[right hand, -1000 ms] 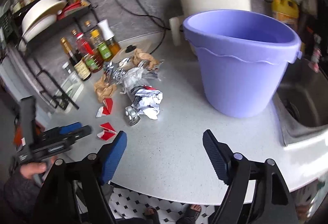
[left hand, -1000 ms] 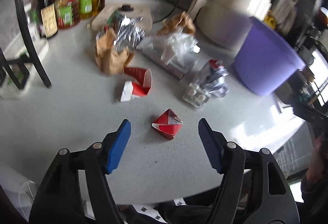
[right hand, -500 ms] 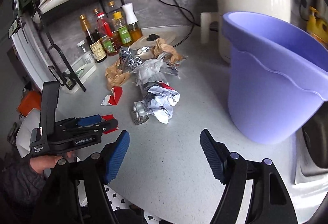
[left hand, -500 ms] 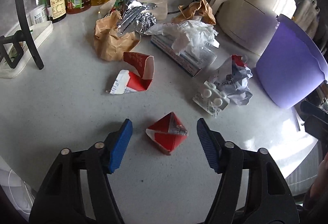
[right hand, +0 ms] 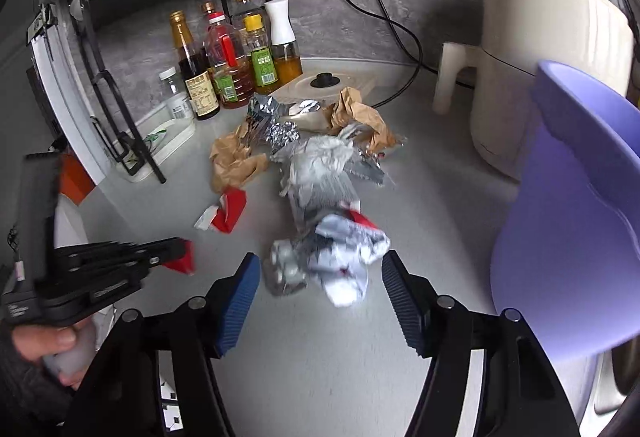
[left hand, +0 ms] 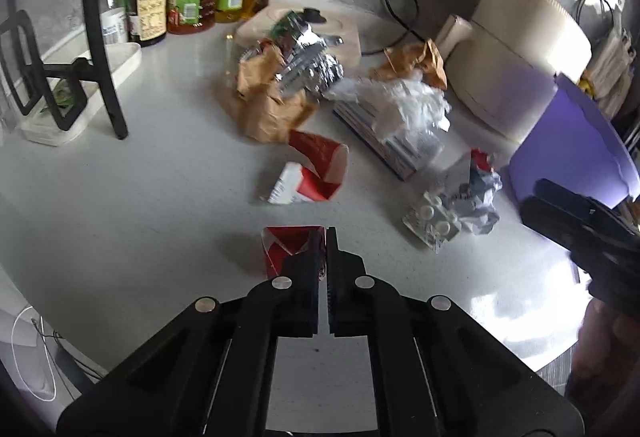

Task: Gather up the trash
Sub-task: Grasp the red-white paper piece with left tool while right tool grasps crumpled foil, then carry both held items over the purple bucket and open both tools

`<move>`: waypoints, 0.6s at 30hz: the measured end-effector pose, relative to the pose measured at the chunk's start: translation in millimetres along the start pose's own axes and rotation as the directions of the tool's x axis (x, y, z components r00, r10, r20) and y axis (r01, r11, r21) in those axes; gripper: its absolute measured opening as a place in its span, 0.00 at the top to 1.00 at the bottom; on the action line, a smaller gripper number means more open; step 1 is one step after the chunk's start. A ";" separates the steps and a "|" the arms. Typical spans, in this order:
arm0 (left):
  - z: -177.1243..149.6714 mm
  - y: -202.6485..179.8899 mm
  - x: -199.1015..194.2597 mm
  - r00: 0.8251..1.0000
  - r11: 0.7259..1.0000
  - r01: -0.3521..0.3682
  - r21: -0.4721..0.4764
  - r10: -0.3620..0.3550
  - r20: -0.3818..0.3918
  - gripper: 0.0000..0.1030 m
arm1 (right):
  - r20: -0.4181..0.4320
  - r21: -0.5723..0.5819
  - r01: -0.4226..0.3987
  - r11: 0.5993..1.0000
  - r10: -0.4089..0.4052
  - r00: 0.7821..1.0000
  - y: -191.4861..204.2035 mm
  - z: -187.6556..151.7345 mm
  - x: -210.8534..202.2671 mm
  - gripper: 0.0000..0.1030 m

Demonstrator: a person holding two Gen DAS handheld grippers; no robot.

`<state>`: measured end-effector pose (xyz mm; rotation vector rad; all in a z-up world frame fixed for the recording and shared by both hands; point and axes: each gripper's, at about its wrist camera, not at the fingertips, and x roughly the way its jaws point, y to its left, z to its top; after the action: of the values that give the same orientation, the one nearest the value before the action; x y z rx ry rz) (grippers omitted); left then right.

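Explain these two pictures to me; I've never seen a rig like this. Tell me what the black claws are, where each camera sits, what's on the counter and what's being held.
A person holds two hand-held grippers; each carries a camera looking along its fingers. In the left wrist view, the left gripper has closed on a small red carton scrap. In the right wrist view, the right gripper is open around a crumpled paper wad and holds nothing. The grey counter also carries brown paper, foil, another red carton piece, sauce bottles and a purple bucket for the trash.
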<state>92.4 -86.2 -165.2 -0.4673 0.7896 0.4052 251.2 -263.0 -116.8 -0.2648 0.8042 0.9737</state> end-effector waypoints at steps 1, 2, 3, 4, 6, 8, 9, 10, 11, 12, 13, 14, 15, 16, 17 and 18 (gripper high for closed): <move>1.8 1.9 -2.9 1.000 1.000 0.006 -0.006 -0.006 0.011 0.96 | -0.003 -0.003 0.005 1.000 -0.005 1.000 0.8 3.1 5.3 0.41; 2.8 3.4 -5.1 1.000 1.000 0.012 -0.010 -0.011 0.019 0.97 | -0.003 -0.004 0.007 1.000 -0.007 1.000 1.6 4.8 8.9 0.43; 4.4 5.0 -8.3 1.000 1.000 0.013 -0.013 -0.013 0.028 0.97 | -0.006 -0.003 0.011 1.000 -0.011 1.000 1.7 7.0 13.7 0.44; 5.8 5.3 -9.7 0.999 1.000 0.011 -0.011 -0.011 0.035 0.97 | -0.010 0.001 0.016 1.000 -0.016 1.000 1.4 8.9 18.1 0.45; 8.1 7.7 -16.8 0.999 1.000 0.014 -0.012 -0.014 0.052 0.97 | -0.015 0.011 0.026 1.000 -0.026 1.000 -0.2 11.4 24.0 0.47; 12.1 9.5 -22.5 0.998 1.000 0.019 -0.012 -0.018 0.066 0.97 | -0.023 0.017 0.039 0.999 -0.038 0.999 -1.7 13.9 30.0 0.50; 14.3 10.1 -25.1 0.997 1.000 0.017 -0.009 -0.016 0.073 0.97 | -0.026 0.020 0.041 0.999 -0.040 0.999 -2.8 14.7 31.9 0.53; 16.2 11.0 -27.6 0.997 1.000 0.014 -0.006 -0.013 0.078 0.97 | -0.028 0.027 0.041 0.999 -0.041 0.999 -4.1 16.3 34.2 0.55; 17.9 10.7 -30.0 0.997 1.000 0.012 -0.005 -0.012 0.082 0.97 | -0.031 0.030 0.042 0.999 -0.041 0.999 -4.8 17.5 36.6 0.65; 20.3 10.9 -32.6 0.996 1.000 0.011 -0.003 -0.011 0.086 0.97 | -0.037 0.027 0.043 0.999 -0.042 0.998 -5.3 19.1 39.6 0.77; 21.7 10.9 -36.0 0.996 1.000 0.010 0.000 -0.010 0.091 0.97 | -0.039 0.024 0.042 0.999 -0.041 0.998 -5.3 20.0 40.3 0.78; 23.7 10.4 -38.6 0.995 1.000 0.008 0.003 -0.009 0.095 0.97 | -0.025 0.021 0.042 0.999 -0.042 0.999 -5.4 21.6 38.2 0.85; 25.6 10.0 -42.1 0.995 1.000 0.006 0.008 -0.007 0.101 0.97 | -0.014 0.018 0.049 0.999 -0.049 0.999 -4.9 22.8 35.9 0.86; 28.2 9.0 -45.8 0.994 1.000 0.004 0.012 -0.005 0.108 0.97 | 0.002 0.012 0.055 0.998 -0.055 0.999 -4.0 25.1 31.6 0.86; 30.6 8.0 -49.5 0.993 1.000 0.000 0.015 -0.002 0.114 0.97 | 0.015 0.009 0.056 0.998 -0.056 0.998 -3.0 27.4 27.0 0.86; 33.0 7.0 -52.7 0.993 1.000 -0.004 0.015 0.002 0.120 0.97 | 0.026 0.007 0.056 0.998 -0.057 0.998 -2.4 29.5 23.6 0.86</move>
<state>74.3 -71.6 -107.1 -0.4232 0.6762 0.4258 274.8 -233.5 -113.5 -0.2677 0.7720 0.9198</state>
